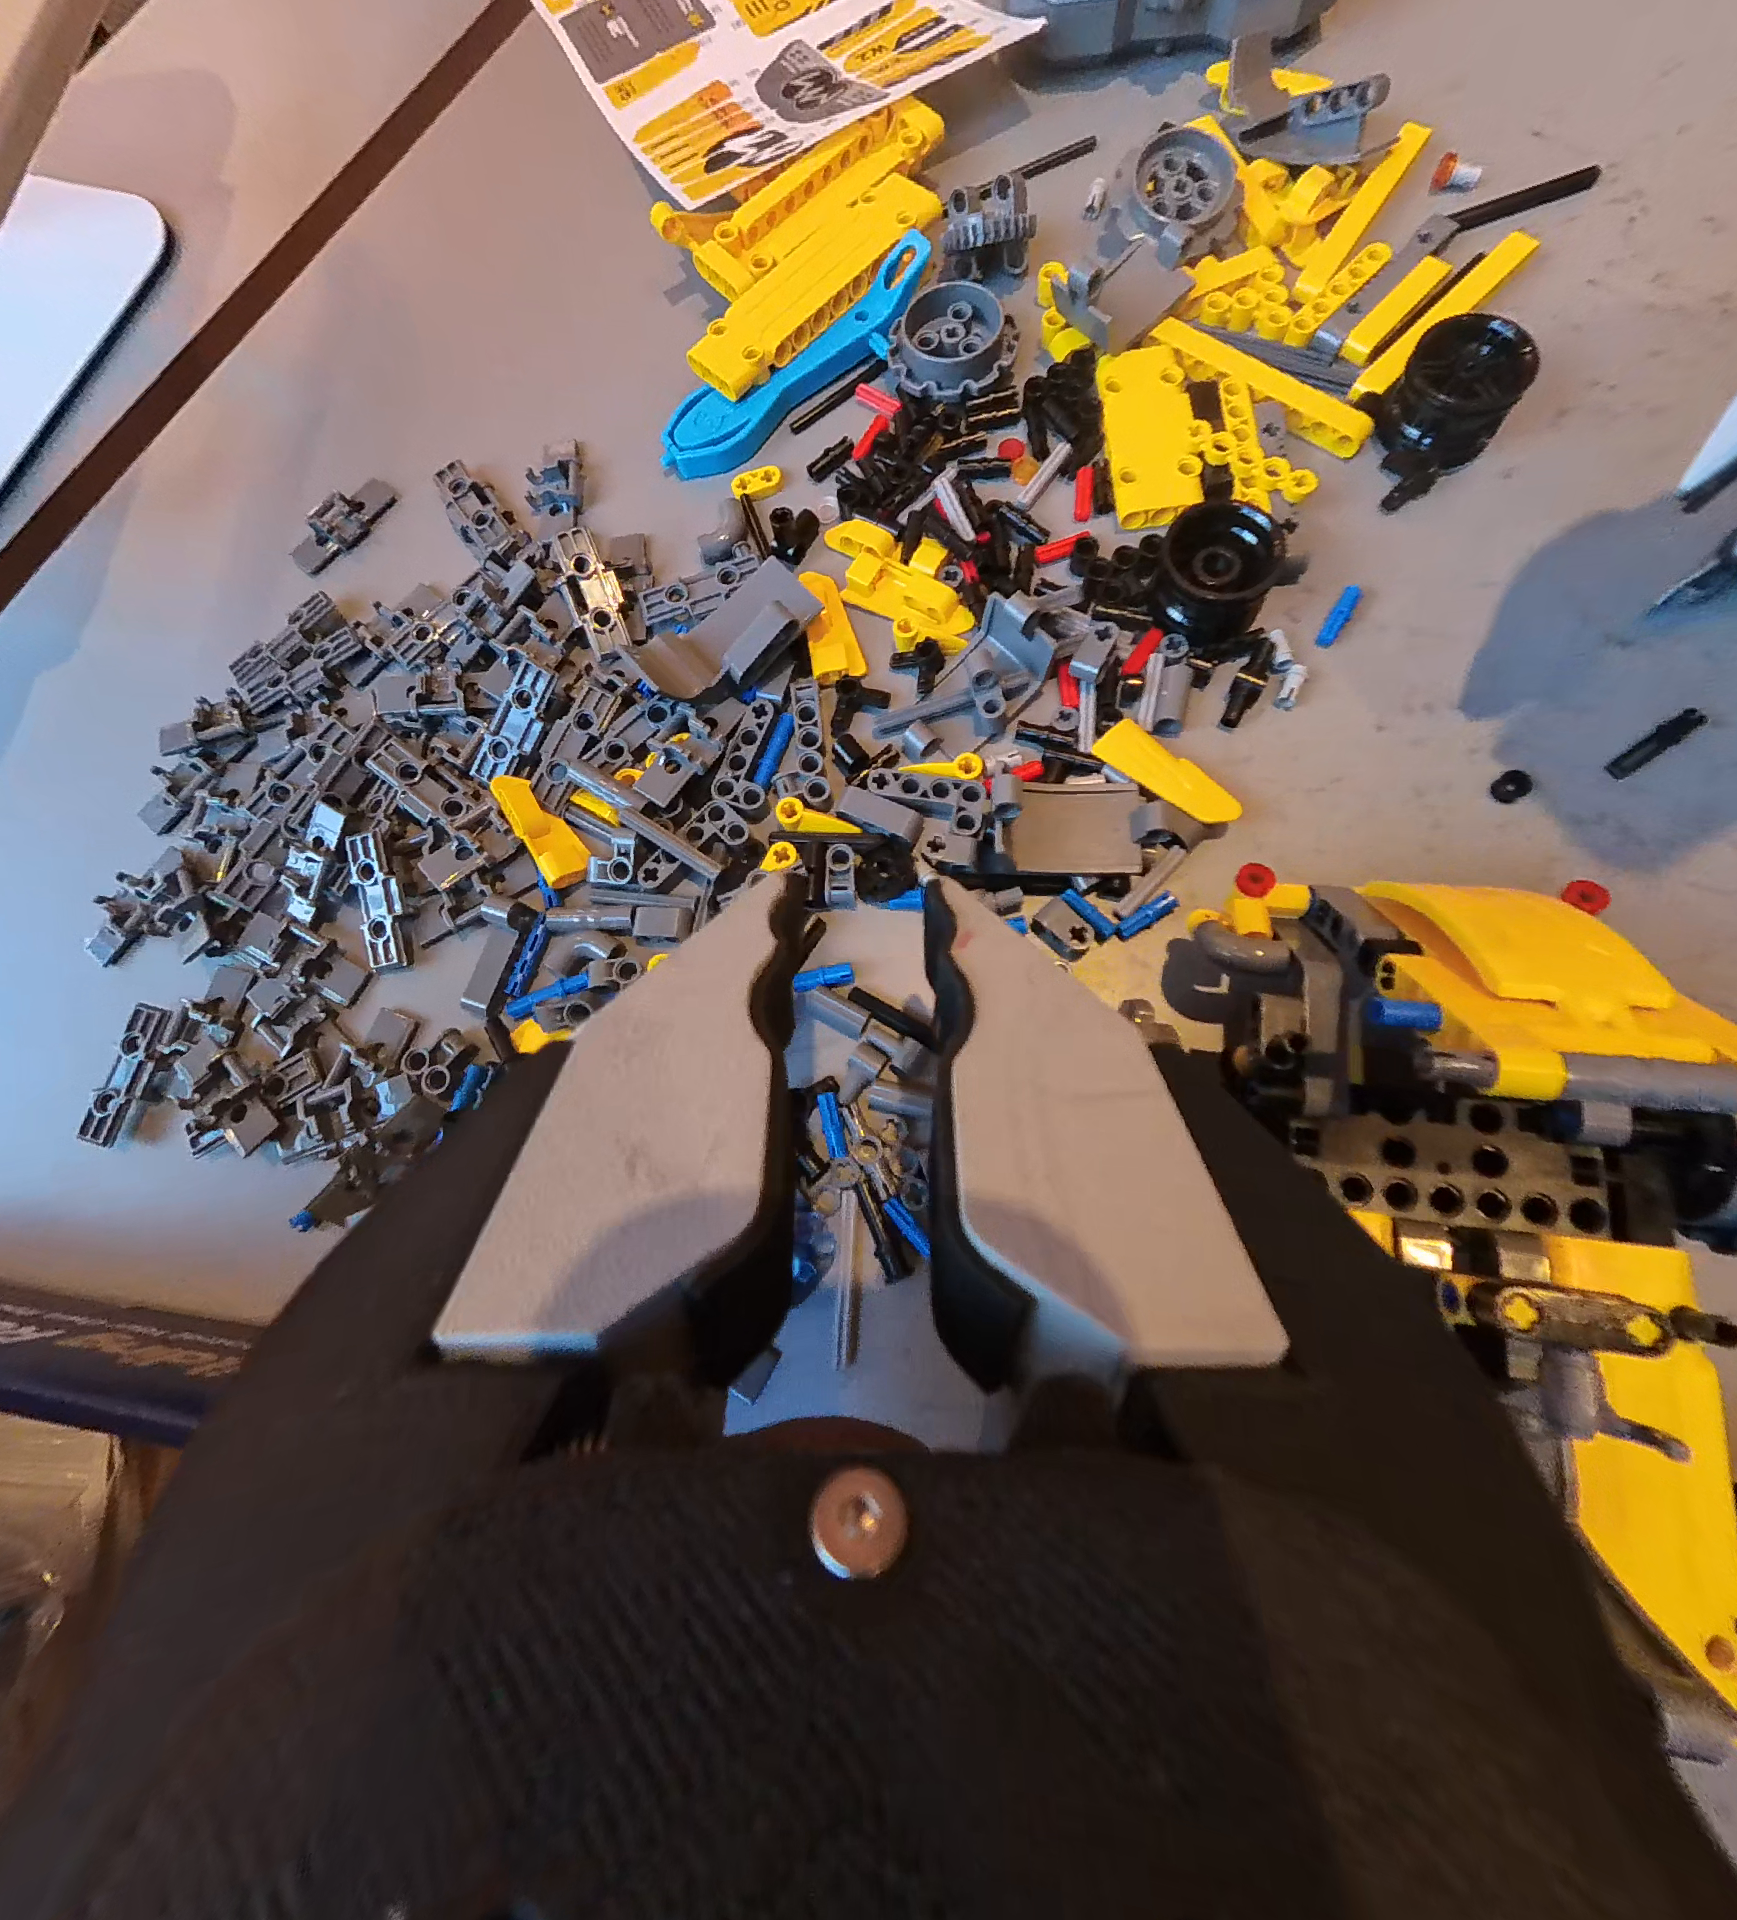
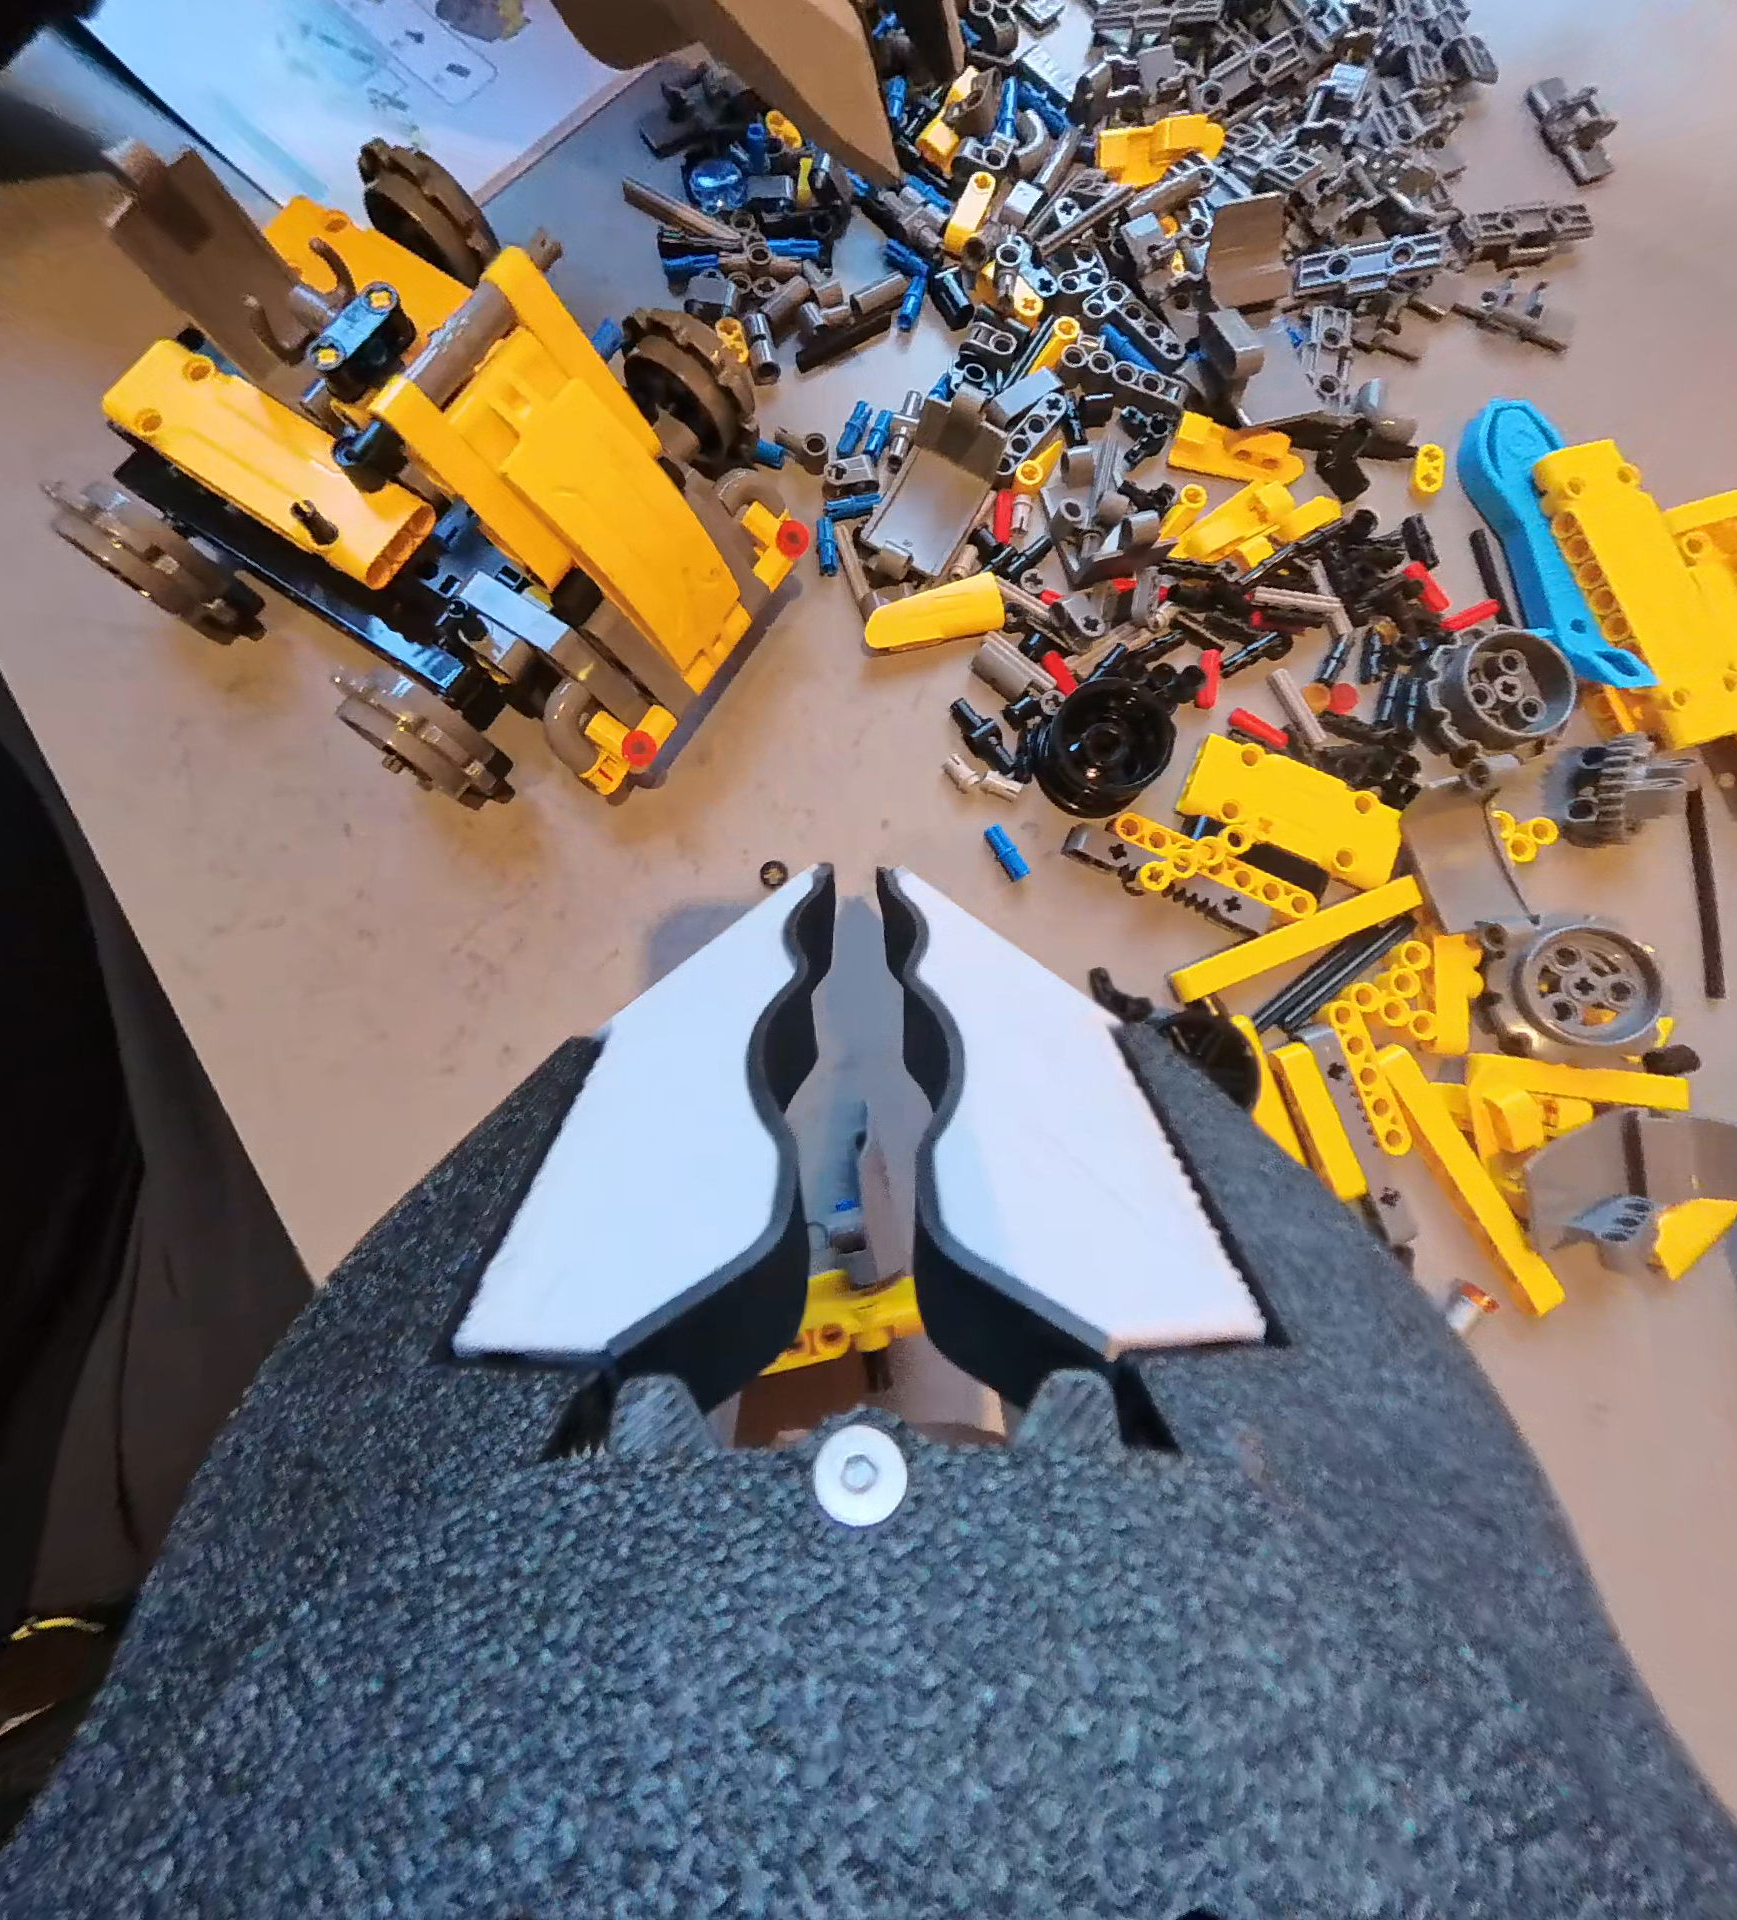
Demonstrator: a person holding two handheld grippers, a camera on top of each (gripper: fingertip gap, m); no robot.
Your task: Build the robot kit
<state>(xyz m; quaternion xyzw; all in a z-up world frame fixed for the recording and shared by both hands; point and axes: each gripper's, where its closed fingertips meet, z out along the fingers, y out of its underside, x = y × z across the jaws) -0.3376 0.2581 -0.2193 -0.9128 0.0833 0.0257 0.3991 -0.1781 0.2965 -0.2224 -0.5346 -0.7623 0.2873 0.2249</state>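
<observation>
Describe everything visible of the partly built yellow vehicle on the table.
The partly built yellow vehicle is a plastic brick model: yellow curved body panels over a black perforated frame, grey connectors, small red studs at its corners, and grey toothed wheel hubs without tyres. It stands on the grey table, apart from the loose-parts pile. Neither gripper touches it; in the left wrist view it sits right of the jaws.

Sticker sheet [image 1: 739, 94] bears print; wording withheld.

Left gripper [image 1: 856, 894] black ribbed body, right gripper [image 2: 856, 878] speckled grey, each 2 pale fingers, black pads, 1 silver screw
</observation>
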